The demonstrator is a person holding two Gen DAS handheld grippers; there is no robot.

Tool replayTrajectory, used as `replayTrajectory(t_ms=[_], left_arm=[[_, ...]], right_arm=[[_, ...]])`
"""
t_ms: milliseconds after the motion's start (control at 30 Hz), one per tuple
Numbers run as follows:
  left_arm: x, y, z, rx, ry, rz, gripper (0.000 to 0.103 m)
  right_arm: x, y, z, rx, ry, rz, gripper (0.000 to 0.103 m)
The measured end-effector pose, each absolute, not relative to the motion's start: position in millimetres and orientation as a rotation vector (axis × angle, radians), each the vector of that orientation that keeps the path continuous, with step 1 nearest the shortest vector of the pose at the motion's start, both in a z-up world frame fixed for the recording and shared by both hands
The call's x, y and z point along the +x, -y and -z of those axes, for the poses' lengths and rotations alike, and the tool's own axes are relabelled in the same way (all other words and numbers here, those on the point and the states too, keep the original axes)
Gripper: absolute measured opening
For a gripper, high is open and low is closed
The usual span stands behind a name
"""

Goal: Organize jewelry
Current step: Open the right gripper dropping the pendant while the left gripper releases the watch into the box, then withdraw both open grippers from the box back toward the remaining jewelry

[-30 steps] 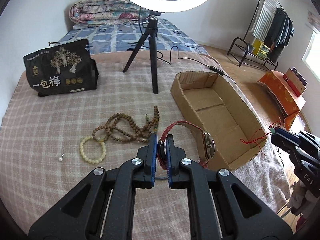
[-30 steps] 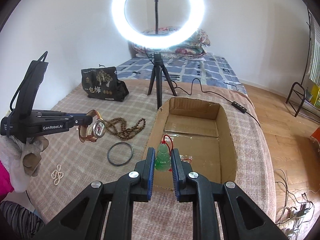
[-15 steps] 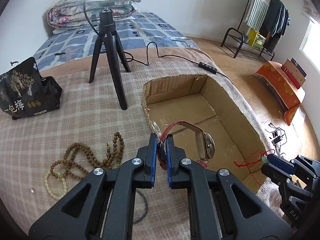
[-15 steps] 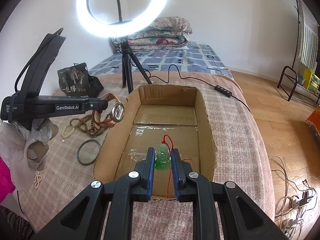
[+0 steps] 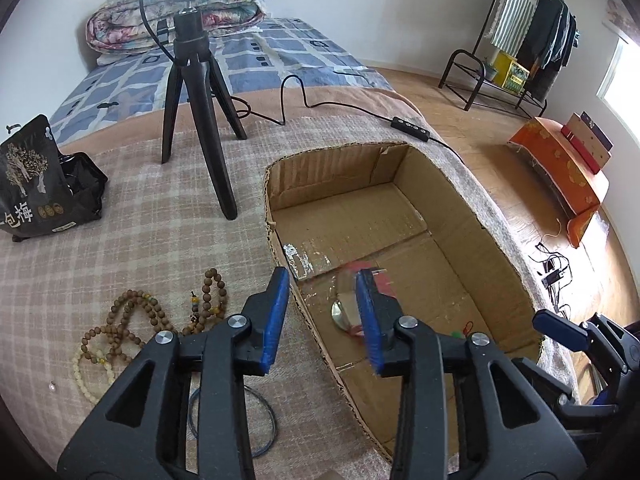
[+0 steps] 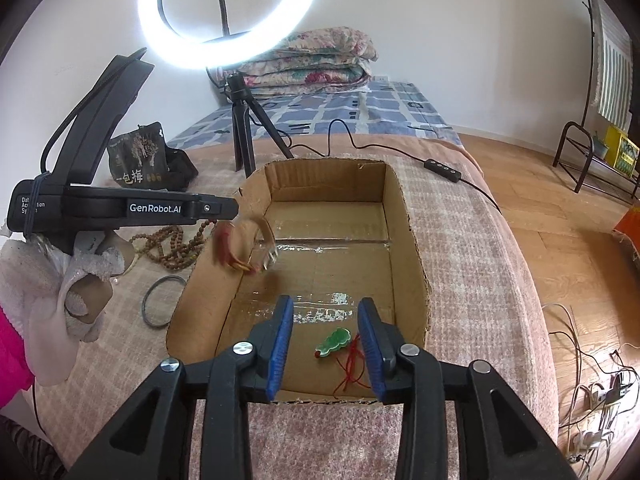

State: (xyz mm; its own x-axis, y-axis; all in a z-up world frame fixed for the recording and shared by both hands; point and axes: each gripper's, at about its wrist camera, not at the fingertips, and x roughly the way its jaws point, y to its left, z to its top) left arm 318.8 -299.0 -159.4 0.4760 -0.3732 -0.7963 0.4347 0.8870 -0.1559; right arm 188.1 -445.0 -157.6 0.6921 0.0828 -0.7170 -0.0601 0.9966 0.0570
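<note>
An open cardboard box [image 5: 500, 248] [image 6: 412, 240] lies on the checked blanket. My left gripper [image 5: 322, 316] is open above the box's near left wall. A red-strapped watch [image 5: 348, 308] [image 6: 248, 246] shows blurred in mid-air below its fingers, falling inside the box. My right gripper [image 6: 325, 344] is open over the box's near end. A green jade pendant [image 6: 334, 342] with a red cord lies on the box floor between its fingers. Brown bead strands [image 5: 152, 316], a pale bead bracelet [image 5: 86, 372] and a dark bangle [image 5: 256, 420] [image 6: 158, 300] lie on the blanket left of the box.
A ring light on a black tripod [image 5: 200, 120] [image 6: 242, 136] stands behind the box, its cable running right. A black snack bag [image 5: 36, 188] sits at far left. A tiny pearl [image 5: 51, 387] lies near the bracelet. The bed edge drops to wooden floor on the right.
Both grippers opened. The watch left my left gripper and is dropping into the box. The pendant left my right gripper and now lies on the box floor.
</note>
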Motion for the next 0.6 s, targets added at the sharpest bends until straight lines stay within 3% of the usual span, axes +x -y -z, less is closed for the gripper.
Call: replayTrajectory(t_ms=[33, 100, 333, 600], left_arm=[[318.2, 298.8, 158.8, 0.075, -0.955, 0.495, 0.034], [316.9, 296.9, 157.4, 0.074, -0.952, 0.492, 0.034], [311.3, 287.4, 150.5, 0.065, -0.944, 0.479, 0.034], [300.8, 275.2, 137.9, 0.059, -0.924, 0.466, 0.034]], right_arm=[[186.6, 444.2, 156.6, 0.024, -0.797, -0.073, 0.066], [183.2, 442.9, 153.7, 0.018, -0.780, -0.065, 0.074], [178.0, 439.6, 147.7, 0.018, -0.771, -0.051, 0.085], [167.2, 431.4, 139.7, 0.006, -0.765, -0.034, 0.092]])
